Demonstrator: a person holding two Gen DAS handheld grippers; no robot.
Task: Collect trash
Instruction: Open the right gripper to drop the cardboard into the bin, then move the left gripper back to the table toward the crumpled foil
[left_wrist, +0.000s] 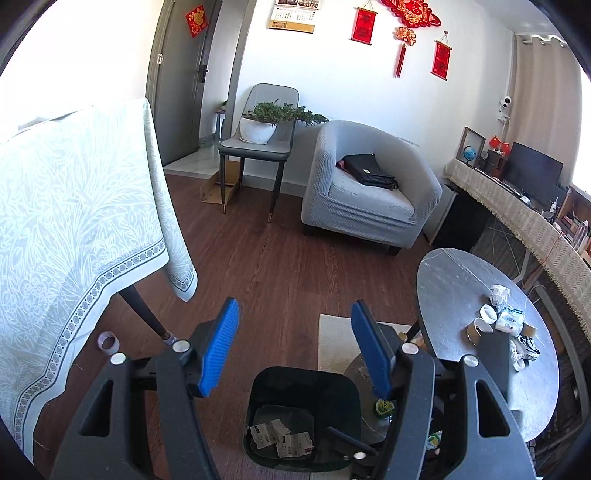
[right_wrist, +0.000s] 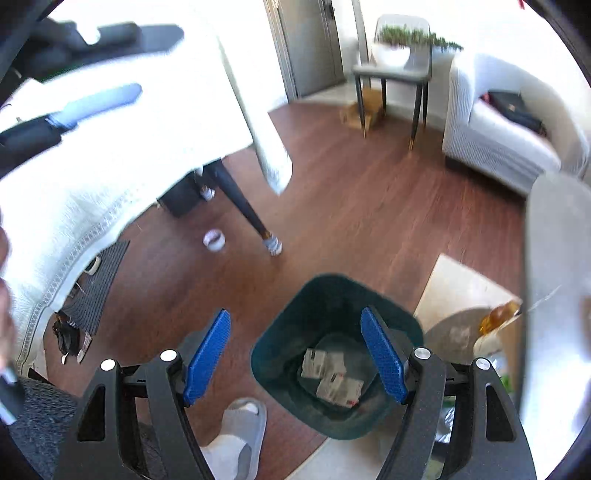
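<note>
In the left wrist view, the dark, rounded-square trash bin (left_wrist: 303, 417) is seen standing upright on the wood-grain floor (left_wrist: 266, 266), its mouth facing up toward the camera. Flat printed paper slips (left_wrist: 280, 439) are lying on its bottom, their long sides running roughly across the picture. The left gripper (left_wrist: 295, 347) is being held tilted downward above the bin, its ribbed blue pads (left_wrist: 218, 354) spread apart with nothing between them. On the oval grey stone-look table (left_wrist: 461, 295) at right, crumpled wrappers and torn paper cups (left_wrist: 506, 321) are lying in a loose heap. A patterned pale tablecloth (left_wrist: 74, 221) is hanging at left, and a tape roll (left_wrist: 107, 341) is lying on the floor below it.

In the right wrist view, which is partly blurred, the right gripper (right_wrist: 295, 354) is being held steeply downward over the same bin (right_wrist: 332, 354), jaws spread wide and empty. The slips (right_wrist: 332, 373) are lying at the bin's bottom, overlapping one another. A grey slipper over a white sock (right_wrist: 240, 432) is showing beside the bin. The left gripper (right_wrist: 110, 62) is appearing blurred at upper left.
</note>
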